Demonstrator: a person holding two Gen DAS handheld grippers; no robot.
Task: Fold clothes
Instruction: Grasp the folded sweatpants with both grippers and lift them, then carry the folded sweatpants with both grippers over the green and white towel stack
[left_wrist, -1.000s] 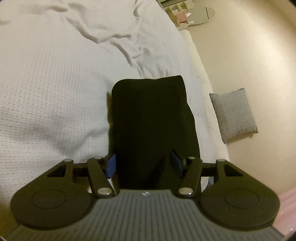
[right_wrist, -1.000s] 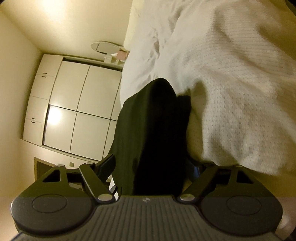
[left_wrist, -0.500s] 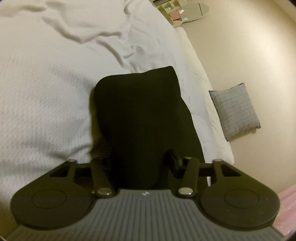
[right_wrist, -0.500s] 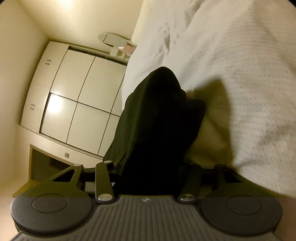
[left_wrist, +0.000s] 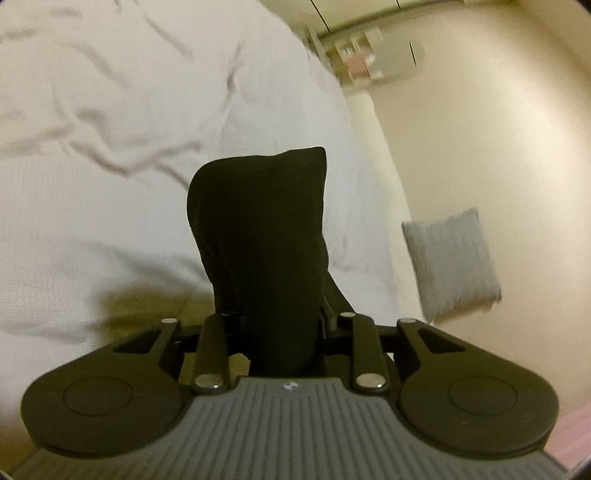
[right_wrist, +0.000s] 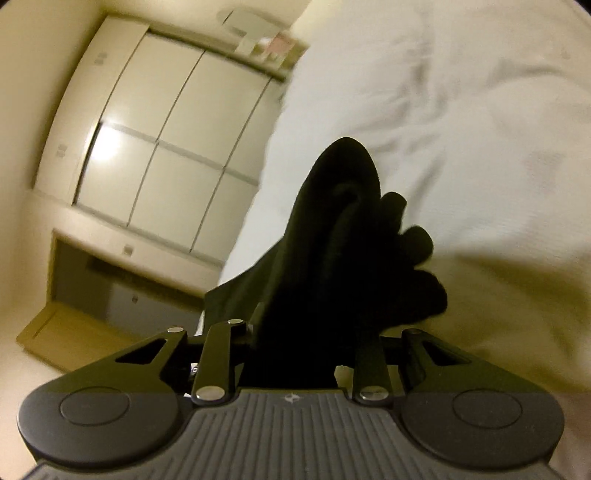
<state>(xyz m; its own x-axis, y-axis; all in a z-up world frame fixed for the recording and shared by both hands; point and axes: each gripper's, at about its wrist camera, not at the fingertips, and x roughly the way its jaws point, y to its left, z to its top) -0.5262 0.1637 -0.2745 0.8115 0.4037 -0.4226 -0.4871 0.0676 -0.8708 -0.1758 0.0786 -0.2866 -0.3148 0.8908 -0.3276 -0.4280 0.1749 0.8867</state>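
A black folded garment (left_wrist: 258, 221) rises from between my left gripper's (left_wrist: 280, 325) jaws, bunched and lifted above the white bed cover (left_wrist: 92, 166). That gripper is shut on its near end, and the cloth hides the fingertips. In the right wrist view the same black garment (right_wrist: 340, 229) hangs in thick folds from my right gripper (right_wrist: 303, 332), which is shut on it too. A shadow lies on the bed cover (right_wrist: 480, 129) under the cloth.
A grey cushion (left_wrist: 450, 258) lies on the beige floor beside the bed's right edge. White wardrobe doors (right_wrist: 155, 147) stand across the room, with a low open unit (right_wrist: 92, 295) below them. A small table with items (left_wrist: 369, 62) sits far off.
Both grippers went from open around the garment to shut on it. The garment has been lifted off the bed and bunched up; both views are tilted and blurred by motion.
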